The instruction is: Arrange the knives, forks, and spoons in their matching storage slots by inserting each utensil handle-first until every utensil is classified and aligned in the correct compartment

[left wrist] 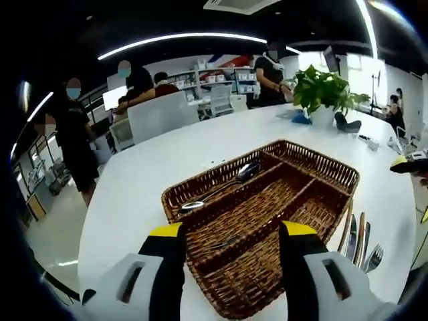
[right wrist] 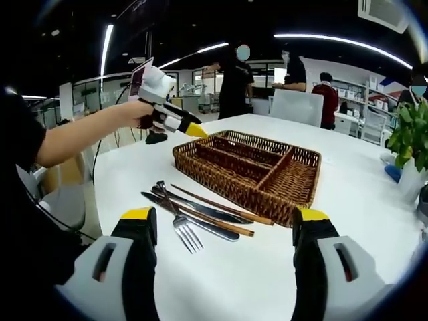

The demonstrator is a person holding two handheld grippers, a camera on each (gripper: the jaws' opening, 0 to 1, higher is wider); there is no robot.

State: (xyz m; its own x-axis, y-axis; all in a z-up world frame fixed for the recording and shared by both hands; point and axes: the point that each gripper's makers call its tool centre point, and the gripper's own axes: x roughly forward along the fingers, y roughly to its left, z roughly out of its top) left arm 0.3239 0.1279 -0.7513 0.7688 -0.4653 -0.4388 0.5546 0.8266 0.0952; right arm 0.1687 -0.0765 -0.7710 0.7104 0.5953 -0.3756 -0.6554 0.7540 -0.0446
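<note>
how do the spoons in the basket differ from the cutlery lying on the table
The spoons lie inside the wicker basket, in one long outer compartment; the loose cutlery lies on the bare table beside the basket. The spoons lie in line along their slot; the loose cutlery is a crossed pile with a fork and knives. Both groups lie flat, and no gripper touches either.

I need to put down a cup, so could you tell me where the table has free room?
Bare table lies between the loose cutlery and the right gripper, and beyond the basket toward the plant. It is crowded between cutlery and basket.
</note>
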